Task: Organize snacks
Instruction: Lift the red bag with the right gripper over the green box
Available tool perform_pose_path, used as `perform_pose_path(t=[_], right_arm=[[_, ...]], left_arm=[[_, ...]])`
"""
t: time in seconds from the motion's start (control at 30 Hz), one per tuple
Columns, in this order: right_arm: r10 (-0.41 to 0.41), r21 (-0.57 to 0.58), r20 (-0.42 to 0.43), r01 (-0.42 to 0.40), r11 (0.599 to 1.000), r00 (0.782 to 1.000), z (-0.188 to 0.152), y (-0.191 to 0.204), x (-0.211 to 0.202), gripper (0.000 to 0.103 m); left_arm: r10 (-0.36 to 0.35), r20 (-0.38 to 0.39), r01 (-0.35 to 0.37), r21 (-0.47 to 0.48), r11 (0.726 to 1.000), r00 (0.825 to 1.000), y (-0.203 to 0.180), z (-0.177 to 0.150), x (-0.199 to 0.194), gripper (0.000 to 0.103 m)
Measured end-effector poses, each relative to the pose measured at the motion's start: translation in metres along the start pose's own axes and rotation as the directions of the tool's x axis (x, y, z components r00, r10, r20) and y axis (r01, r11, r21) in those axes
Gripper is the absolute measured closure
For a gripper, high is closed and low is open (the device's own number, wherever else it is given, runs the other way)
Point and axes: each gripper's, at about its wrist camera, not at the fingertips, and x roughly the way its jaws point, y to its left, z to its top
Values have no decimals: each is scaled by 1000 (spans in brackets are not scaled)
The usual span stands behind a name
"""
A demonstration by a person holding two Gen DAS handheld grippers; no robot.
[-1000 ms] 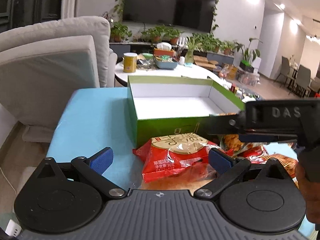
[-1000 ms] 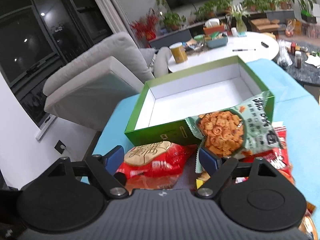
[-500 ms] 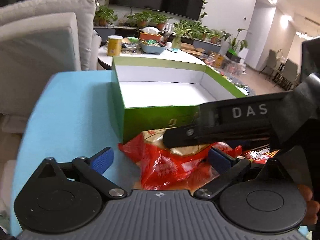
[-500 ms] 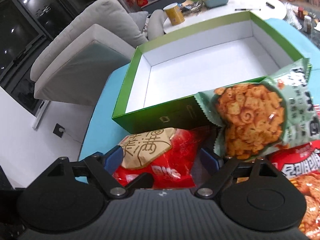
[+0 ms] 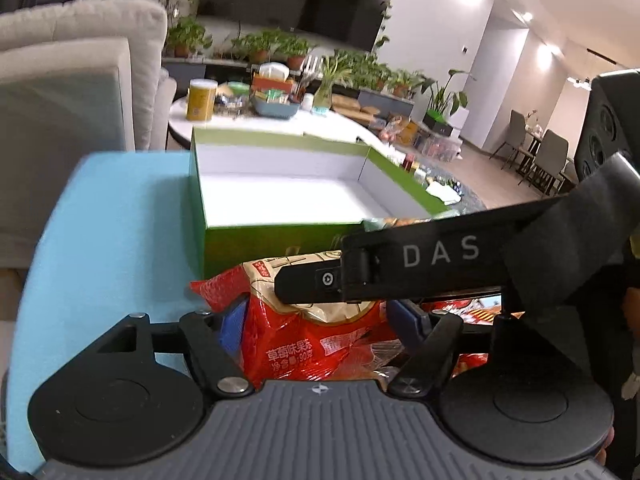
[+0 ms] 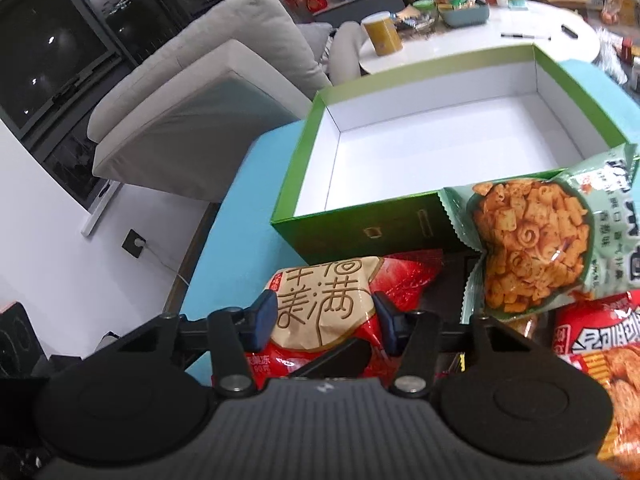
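A puffy red snack bag (image 5: 304, 336) with a beige label lies on the blue table in front of the open green box (image 5: 272, 240). My left gripper (image 5: 320, 320) has the bag between its blue pads, its jaws closing and pressing the bag's sides. My right gripper (image 6: 324, 318) holds the same red snack bag (image 6: 320, 300) from the other side, its jaws closing too, pads squeezing the label. In the left wrist view the right gripper's black finger (image 5: 400, 272) crosses over the bag. The green box (image 6: 360, 232) has a bare white inside.
A green-and-white bag of orange crackers (image 6: 532, 240) leans on the box's front right corner. More red snack bags (image 6: 600, 340) lie at the right. A grey sofa (image 6: 208, 80) and a white round table (image 6: 480, 40) with a yellow can stand beyond.
Both grippers went from wide open to closed in on the red bag. The right gripper moved left over the bag and now crosses the left wrist view.
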Motion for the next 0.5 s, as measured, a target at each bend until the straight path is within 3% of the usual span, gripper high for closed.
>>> perform_pose_path(t=[0.27,0.5], right_arm=[[31,-15,112,-30,999,993,12,16,-31,52],[66,-21,192,-64,998,979,38,16,-45,52]], left_arm=[[3,99,-10,73,997,995,-24,23,-33,34],[12,163,-35,140,990,987,-37,54,-28,34]])
